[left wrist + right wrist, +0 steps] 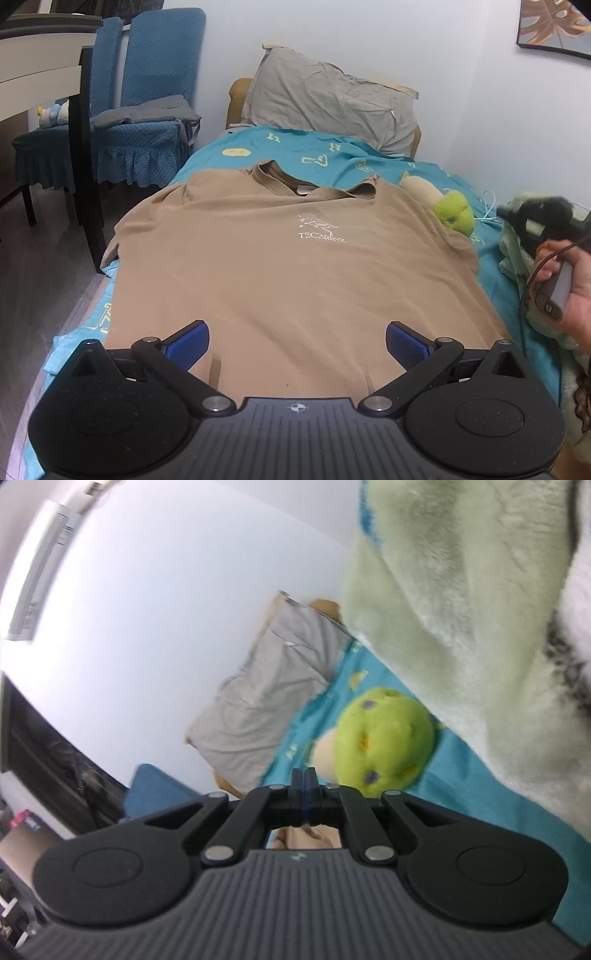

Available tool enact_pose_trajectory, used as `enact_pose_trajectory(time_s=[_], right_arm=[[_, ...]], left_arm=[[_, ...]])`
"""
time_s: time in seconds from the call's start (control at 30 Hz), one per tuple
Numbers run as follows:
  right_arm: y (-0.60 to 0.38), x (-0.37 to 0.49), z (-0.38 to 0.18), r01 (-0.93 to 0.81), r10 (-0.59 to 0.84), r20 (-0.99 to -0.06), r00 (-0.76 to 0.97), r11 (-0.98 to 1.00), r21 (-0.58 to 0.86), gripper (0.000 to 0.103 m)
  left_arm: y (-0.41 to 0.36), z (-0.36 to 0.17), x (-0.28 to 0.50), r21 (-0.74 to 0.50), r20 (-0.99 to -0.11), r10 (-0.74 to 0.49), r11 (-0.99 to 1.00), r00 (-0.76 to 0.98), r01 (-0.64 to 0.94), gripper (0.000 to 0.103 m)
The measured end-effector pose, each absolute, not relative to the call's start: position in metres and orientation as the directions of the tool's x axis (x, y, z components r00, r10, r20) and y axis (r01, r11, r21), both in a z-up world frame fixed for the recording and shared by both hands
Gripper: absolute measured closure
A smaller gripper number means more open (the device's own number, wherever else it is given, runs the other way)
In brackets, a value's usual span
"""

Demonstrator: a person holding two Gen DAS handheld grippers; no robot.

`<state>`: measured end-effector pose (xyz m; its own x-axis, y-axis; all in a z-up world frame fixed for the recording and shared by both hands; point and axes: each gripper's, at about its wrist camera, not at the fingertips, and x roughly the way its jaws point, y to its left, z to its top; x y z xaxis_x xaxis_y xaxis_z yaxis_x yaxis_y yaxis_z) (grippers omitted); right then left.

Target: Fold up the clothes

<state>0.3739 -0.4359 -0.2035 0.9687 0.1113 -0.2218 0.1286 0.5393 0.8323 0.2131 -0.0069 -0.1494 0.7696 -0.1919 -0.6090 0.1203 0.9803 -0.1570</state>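
The tan T-shirt [295,266] lies spread front-up along the bed [332,147], its long axis running down the mattress: the collar [280,177] points toward the grey pillow [332,96] at the head, the hem toward the camera. A white chest logo [319,230] shows on its front.

The bed carries a teal patterned sheet and stands in the corner of a white-walled room. A green plush toy [454,212] lies just beside the shirt's right shoulder, and a pale green fleece blanket [461,590] is bunched along the wall side. Two blue-covered chairs [147,92] stand to the left, a framed picture [554,26] hangs on the wall, and an air conditioner [44,565] sits high up.

The left claw [297,345] hovers over the shirt's hem end, blue pads [188,343] spread wide, gripping nothing. The right claw [303,779] is pressed fully closed; a scrap of tan fabric shows behind its fingers, though whether it is pinched cannot be told. In the left view, the right hand [565,291] holds that tool beside the shirt's right edge.
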Motion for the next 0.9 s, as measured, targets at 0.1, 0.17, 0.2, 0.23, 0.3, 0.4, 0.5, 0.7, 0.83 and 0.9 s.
enact_pose_trajectory(time_s=[0.1, 0.17, 0.2, 0.23, 0.3, 0.4, 0.5, 0.7, 0.83, 0.9], right_arm=[[-0.437, 0.379, -0.213, 0.210, 0.097, -0.321, 0.942, 0.576, 0.790, 0.096], [-0.435, 0.389, -0.217, 0.216, 0.108, -0.353, 0.930, 0.614, 0.759, 0.095], [-0.434, 0.395, -0.216, 0.203, 0.124, -0.357, 0.926, 0.633, 0.747, 0.094], [-0.433, 0.401, -0.215, 0.178, 0.152, -0.352, 0.924, 0.643, 0.745, 0.093], [-0.428, 0.413, -0.216, 0.133, 0.209, -0.344, 0.915, 0.649, 0.749, 0.057], [-0.419, 0.427, -0.224, 0.151, 0.220, -0.395, 0.892, 0.678, 0.719, 0.028], [-0.415, 0.438, -0.237, 0.223, 0.141, -0.438, 0.888, 0.702, 0.677, 0.032], [-0.416, 0.440, -0.247, 0.214, 0.166, -0.429, 0.888, 0.676, 0.705, 0.093], [-0.418, 0.430, -0.222, 0.178, 0.121, -0.356, 0.927, 0.693, 0.698, 0.098], [-0.421, 0.422, -0.208, 0.153, 0.110, -0.310, 0.945, 0.687, 0.710, 0.098]], left_arm=[[0.000, -0.149, 0.210, -0.177, -0.611, -0.199, 0.978, 0.767, 0.113, 0.000], [0.003, -0.149, 0.211, -0.188, -0.613, -0.202, 0.976, 0.764, 0.107, 0.000], [0.004, -0.149, 0.212, -0.194, -0.614, -0.204, 0.975, 0.762, 0.105, 0.000], [0.004, -0.149, 0.214, -0.200, -0.616, -0.206, 0.974, 0.761, 0.103, 0.000], [0.004, -0.152, 0.218, -0.216, -0.625, -0.215, 0.971, 0.750, 0.099, 0.000], [0.002, -0.157, 0.224, -0.227, -0.641, -0.229, 0.968, 0.732, 0.104, 0.000], [-0.002, -0.161, 0.227, -0.208, -0.651, -0.220, 0.972, 0.727, 0.108, 0.000], [-0.004, -0.160, 0.228, -0.208, -0.638, -0.225, 0.971, 0.736, 0.116, 0.000], [-0.004, -0.154, 0.225, -0.188, -0.612, -0.214, 0.974, 0.762, 0.122, 0.000], [-0.003, -0.151, 0.222, -0.183, -0.602, -0.211, 0.975, 0.770, 0.124, 0.000]])
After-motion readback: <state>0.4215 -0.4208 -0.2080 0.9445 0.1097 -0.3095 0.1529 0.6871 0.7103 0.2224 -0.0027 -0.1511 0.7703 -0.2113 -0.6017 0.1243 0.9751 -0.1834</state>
